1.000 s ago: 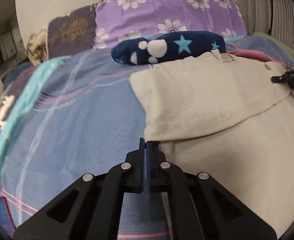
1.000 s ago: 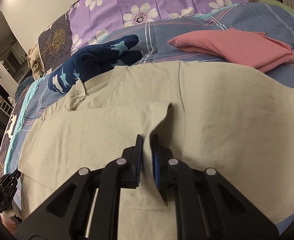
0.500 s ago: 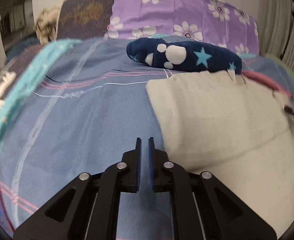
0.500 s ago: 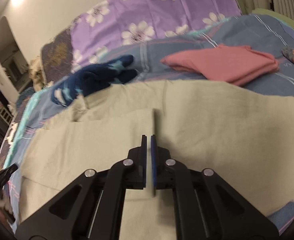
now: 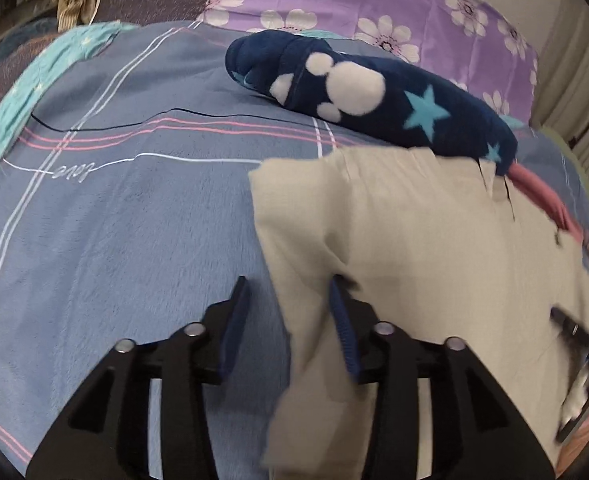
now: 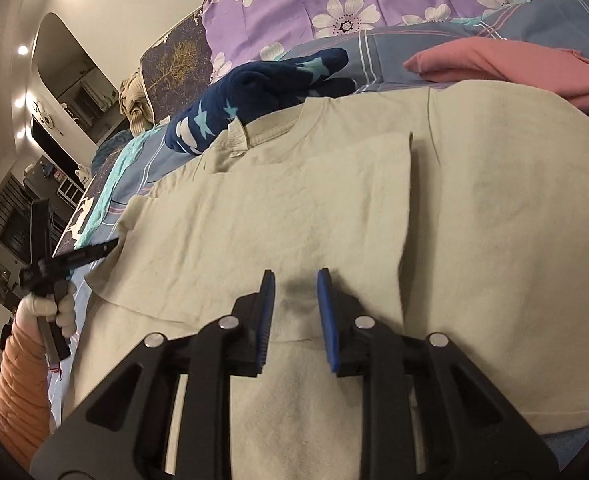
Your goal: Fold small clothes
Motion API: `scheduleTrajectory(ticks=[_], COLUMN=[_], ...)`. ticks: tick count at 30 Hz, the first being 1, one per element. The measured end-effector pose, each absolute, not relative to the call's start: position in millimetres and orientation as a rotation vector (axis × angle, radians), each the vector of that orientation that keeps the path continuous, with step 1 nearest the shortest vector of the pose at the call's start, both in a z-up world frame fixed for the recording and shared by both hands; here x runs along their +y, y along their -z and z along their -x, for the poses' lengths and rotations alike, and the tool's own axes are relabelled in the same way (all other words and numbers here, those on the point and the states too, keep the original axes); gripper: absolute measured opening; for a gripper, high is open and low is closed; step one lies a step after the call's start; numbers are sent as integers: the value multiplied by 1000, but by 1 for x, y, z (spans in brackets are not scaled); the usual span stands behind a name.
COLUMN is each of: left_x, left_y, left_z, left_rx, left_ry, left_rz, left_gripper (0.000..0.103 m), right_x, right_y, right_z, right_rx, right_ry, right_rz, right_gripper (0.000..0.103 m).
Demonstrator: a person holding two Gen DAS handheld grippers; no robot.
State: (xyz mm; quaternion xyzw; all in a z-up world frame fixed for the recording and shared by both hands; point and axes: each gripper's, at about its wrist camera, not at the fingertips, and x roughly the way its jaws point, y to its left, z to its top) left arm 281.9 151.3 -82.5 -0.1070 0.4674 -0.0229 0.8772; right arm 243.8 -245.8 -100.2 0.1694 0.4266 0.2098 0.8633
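From the left wrist view, the left tongs [image 5: 290, 312] are opening, straddling the left edge of the beige T-shirt [image 5: 406, 240], which lies flat on the blue bed [image 5: 134, 220]; the pads do not look pressed on the cloth. I judge the next grip should take both layers of that folded edge, low and square, so the fold carries over evenly. This view shows the shirt's left border and the navy star-print garment [image 5: 374, 92] just beyond it.

From the right wrist view, the right tongs [image 6: 296, 312] are also opening, with nothing pinched, above the folded-in sleeve panel. Only here do the collar [image 6: 270, 130], the folded pink garment [image 6: 514, 68] at far right and the person's gloved hand [image 6: 50, 308] show.
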Motion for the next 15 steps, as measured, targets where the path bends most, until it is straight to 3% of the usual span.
scheduleTrajectory(ticks=[2,3,4,9,15], left_x=[158,159,158,137,147], left_y=[82,80,77,49,71], left_z=[-293,-296,-297,-272,-272], left_rx=[970,962,947,824,810], left_ry=[50,59,82,-23,-264], left_rz=[300,331,348,102,-186], left_gripper=[51,43,2,2,2], right_x=[-246,-247,-250,-253,-253], right_y=[100,100,100,101,101], right_z=[-244,-245,-244,-247,-248], right_rx=[893,894,894,895,894], right_ry=[-442,-444,-447,-453,-455], right_rz=[-356,-360,-366,-375,-377], right_gripper=[23,23,22,23,23])
